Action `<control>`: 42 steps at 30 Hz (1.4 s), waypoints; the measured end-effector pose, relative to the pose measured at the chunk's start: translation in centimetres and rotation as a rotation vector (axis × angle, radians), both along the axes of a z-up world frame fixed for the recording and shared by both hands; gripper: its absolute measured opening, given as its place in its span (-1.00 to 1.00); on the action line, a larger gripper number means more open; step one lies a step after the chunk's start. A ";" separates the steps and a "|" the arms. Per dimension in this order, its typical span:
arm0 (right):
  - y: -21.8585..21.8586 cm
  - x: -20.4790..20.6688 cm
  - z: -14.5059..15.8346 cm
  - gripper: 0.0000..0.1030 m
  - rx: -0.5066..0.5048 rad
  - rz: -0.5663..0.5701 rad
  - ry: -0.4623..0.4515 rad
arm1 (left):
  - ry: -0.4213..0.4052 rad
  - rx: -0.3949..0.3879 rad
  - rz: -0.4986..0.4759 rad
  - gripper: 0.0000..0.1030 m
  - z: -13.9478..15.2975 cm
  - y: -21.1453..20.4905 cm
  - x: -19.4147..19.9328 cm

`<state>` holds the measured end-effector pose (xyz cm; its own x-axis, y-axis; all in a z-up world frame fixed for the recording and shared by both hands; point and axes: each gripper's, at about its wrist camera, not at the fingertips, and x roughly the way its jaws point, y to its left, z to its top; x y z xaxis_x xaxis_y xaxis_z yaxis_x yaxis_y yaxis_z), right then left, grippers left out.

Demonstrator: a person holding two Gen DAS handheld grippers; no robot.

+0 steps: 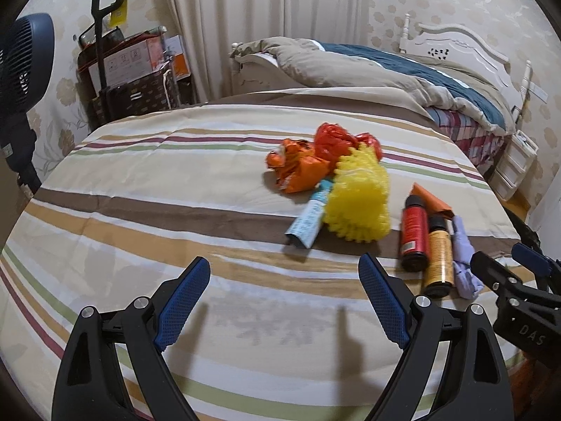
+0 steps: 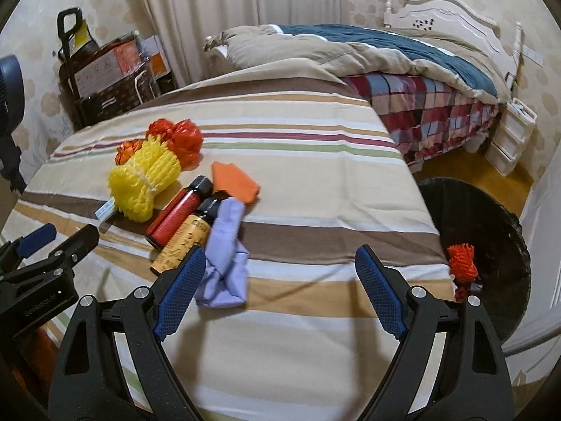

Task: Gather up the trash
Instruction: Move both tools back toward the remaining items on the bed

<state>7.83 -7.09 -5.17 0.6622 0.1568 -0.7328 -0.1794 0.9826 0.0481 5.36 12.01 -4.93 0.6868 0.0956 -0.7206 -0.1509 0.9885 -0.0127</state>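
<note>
Trash lies clustered on the striped bedspread (image 1: 140, 210), toward its right edge: a yellow foam net (image 1: 357, 203) overlapping crumpled orange wrappers (image 1: 305, 165) and a pale blue tube (image 1: 306, 222); beside these, nearer the edge, a red bottle (image 1: 413, 235) and an amber bottle (image 1: 438, 263) lie side by side, touching, with a folded orange paper (image 1: 429, 201) at their caps and a crumpled lilac cloth (image 1: 464, 263) against the amber one. Left gripper (image 1: 284, 298) hovers over bare fabric near the front edge, jaws wide, nothing between them. Right gripper (image 2: 280, 291) likewise stands wide and empty; its left pad overlaps the lilac cloth in view, contact not determinable. Dark bin (image 2: 491, 245) sits on the floor off the right edge, holding a red foam net (image 2: 463, 259).
</note>
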 end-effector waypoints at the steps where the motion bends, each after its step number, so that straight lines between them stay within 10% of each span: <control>1: 0.4 0.2 -0.1 0.65 -0.014 0.002 0.006 | 0.001 -0.002 0.001 0.67 0.0 0.1 0.0; 42: 0.0 2.7 -1.5 0.55 -0.072 -0.017 0.087 | 0.032 0.007 0.008 0.67 -0.5 2.6 4.5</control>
